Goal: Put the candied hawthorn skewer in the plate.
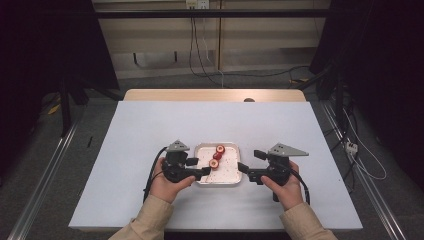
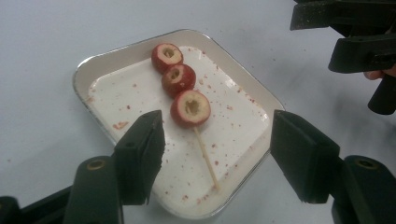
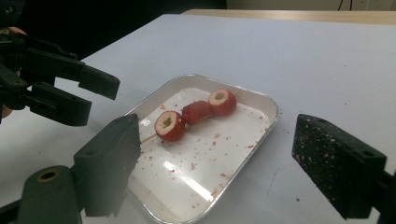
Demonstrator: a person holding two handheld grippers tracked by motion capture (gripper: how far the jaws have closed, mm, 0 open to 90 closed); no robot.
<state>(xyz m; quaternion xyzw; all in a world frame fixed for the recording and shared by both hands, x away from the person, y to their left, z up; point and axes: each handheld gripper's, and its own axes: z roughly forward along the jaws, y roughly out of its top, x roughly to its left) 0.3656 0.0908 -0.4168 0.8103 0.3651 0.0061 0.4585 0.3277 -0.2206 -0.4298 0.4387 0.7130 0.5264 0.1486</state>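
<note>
A skewer of three red cored fruits (image 1: 217,156) on a thin wooden stick (image 2: 205,156) lies in a shallow white tray (image 1: 227,174) speckled with red crumbs. My left gripper (image 1: 199,166) hovers at the tray's left edge, open, with nothing between its jaws. In the left gripper view the jaws (image 2: 217,123) frame the stick end and the nearest fruit (image 2: 190,108) without touching either. My right gripper (image 1: 249,160) stands open just right of the tray. In the right gripper view its crumb-dusted jaws (image 3: 217,128) flank the tray (image 3: 196,182) and the fruits (image 3: 169,125).
The tray sits near the front middle of a white table top (image 1: 150,130), with a wooden strip (image 1: 215,95) along the far edge. Each gripper view also shows the other gripper farther off, the right gripper (image 2: 312,41) and the left gripper (image 3: 99,100). Cables and metal rails lie on the floor around.
</note>
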